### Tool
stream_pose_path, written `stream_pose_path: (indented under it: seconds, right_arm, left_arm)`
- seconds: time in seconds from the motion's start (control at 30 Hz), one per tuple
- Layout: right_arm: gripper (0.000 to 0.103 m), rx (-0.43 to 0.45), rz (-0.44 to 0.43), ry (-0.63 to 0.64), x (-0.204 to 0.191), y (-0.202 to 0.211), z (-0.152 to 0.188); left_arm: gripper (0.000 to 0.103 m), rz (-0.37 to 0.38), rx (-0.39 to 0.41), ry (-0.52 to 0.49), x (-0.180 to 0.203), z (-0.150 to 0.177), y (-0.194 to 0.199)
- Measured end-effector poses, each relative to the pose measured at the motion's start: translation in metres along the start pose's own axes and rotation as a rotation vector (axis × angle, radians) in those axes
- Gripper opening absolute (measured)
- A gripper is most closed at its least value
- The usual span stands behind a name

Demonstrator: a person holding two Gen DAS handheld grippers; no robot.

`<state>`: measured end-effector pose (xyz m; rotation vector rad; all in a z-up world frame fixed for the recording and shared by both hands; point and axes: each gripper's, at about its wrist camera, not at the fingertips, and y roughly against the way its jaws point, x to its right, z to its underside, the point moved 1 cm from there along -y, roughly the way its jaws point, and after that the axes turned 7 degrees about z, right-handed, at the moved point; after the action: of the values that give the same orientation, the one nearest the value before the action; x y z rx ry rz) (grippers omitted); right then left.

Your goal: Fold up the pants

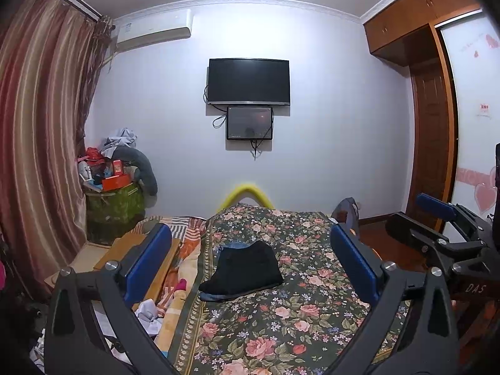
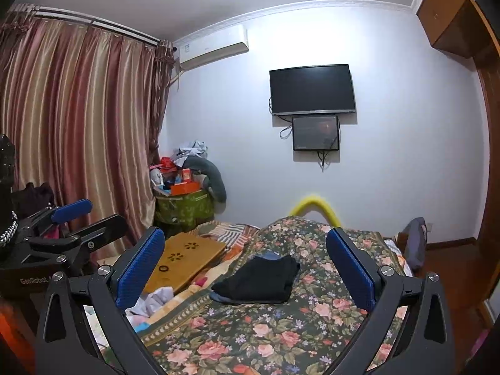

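Two grippers, left gripper and right gripper, hover with jaws spread wide and empty above one floral bedspread, where one pair of black pants lies folded compactly atop blue fabric; beyond, two dark screens hang.

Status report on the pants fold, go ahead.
Left gripper and right gripper both open, empty, held above the floral bedspread. Black pants lie folded on it. Nothing between grippers and pants.
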<state>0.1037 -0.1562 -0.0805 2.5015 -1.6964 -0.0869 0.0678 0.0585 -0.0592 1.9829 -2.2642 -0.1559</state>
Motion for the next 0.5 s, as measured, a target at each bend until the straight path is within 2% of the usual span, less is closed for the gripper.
stream_pose_path:
  seconds: [0.5]
  right_arm:
    - [0.103,-0.008,-0.001,-0.002,0.0004,0.0022,-0.0012]
  left_arm:
    - [0.103,0.004,-0.015,0.006,-0.0013,0.0073,-0.0047]
